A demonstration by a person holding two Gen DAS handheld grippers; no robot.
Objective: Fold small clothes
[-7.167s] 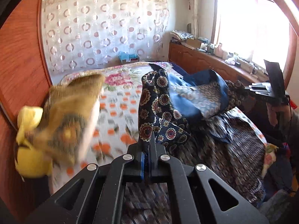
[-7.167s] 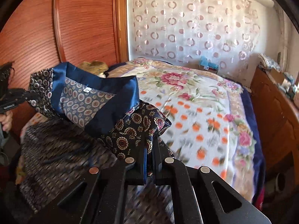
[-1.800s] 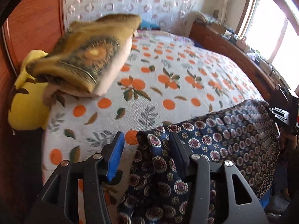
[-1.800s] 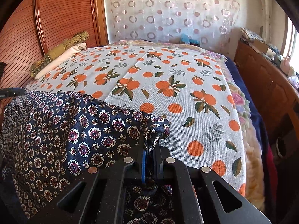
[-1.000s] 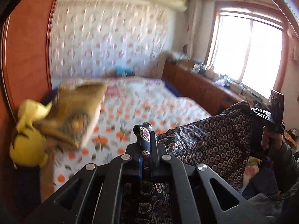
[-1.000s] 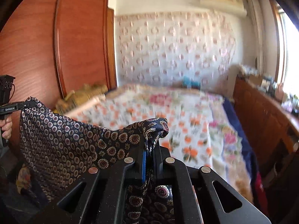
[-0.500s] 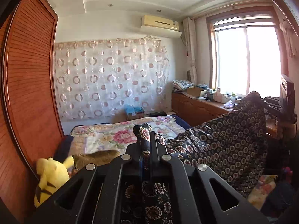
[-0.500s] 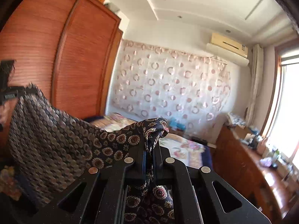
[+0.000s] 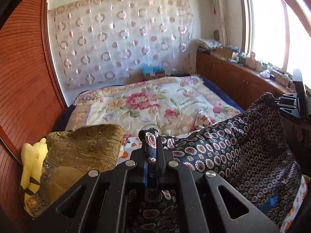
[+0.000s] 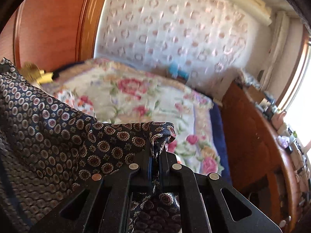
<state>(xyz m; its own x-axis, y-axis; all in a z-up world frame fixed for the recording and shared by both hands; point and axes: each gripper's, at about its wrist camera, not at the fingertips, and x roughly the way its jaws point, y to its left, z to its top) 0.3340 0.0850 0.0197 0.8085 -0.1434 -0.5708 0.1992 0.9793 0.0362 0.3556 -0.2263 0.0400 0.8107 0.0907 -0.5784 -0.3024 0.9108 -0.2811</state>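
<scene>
We hold the patterned garment (image 9: 233, 155) up off the bed (image 9: 155, 101), stretched between our two grippers. The left gripper (image 9: 151, 155), at the bottom centre of its frame, is clamped tight on one bunched corner; the right gripper (image 10: 157, 155), at the bottom centre of its own frame, is pinched closed on the opposite corner. The cloth sags in a soft curve between them, so we judge it light, limp and probably slippery, likely to slide out of a loose pinch. Corners and hems look like the best places to hold, since the middle would just crumple. The garment's lower part drops out of frame, so we cannot tell its full shape or how it hangs. The right view is blurred. A folded gold cloth (image 9: 83, 149) and a yellow toy (image 9: 33, 167) lie lower left.
</scene>
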